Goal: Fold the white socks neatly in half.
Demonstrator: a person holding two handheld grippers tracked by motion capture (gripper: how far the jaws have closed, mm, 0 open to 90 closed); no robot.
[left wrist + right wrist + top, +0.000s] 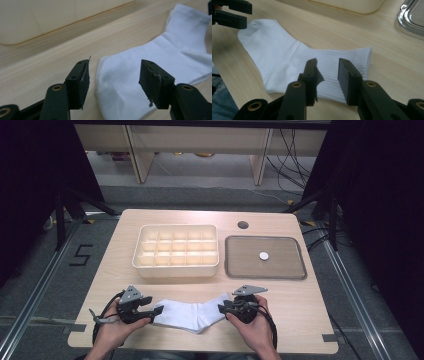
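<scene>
Two black two-jaw grippers are in my hands at the near edge of the pale wooden table (295, 315), one at each end of a white cotton sock (192, 315) that lies flat between them.

Left gripper (156, 311): jaws stand wide apart. In the left gripper view, the toe end of the sock (140, 82) lies on the wood in the gap, below the pads and not pinched. The left pad sits over bare table just beside the sock's edge; the right pad is over the fabric. Some worn bits hang off the right pad.

Right gripper (221, 308): jaws parted to a moderate gap, narrower than the left. In the right gripper view, the ribbed cuff of the sock (329, 62) lies under and ahead of the tips (327, 72). Nothing is gripped. Whether the tips touch the fabric, I cannot tell. A loose flap of pad material sticks out from the left jaw.

Sock is bent at the heel, cuff toward my right, foot toward my left. My left gripper (232, 12) shows at the top left corner of the right gripper view, at the sock's far end.

Beyond the sock: a cream plastic organiser box with a grid of small compartments (176, 265), and to its right a clear rectangular tray with a grey rim (240, 265) holding one small white round disc (263, 255). Box and tray are near each other but apart.
</scene>
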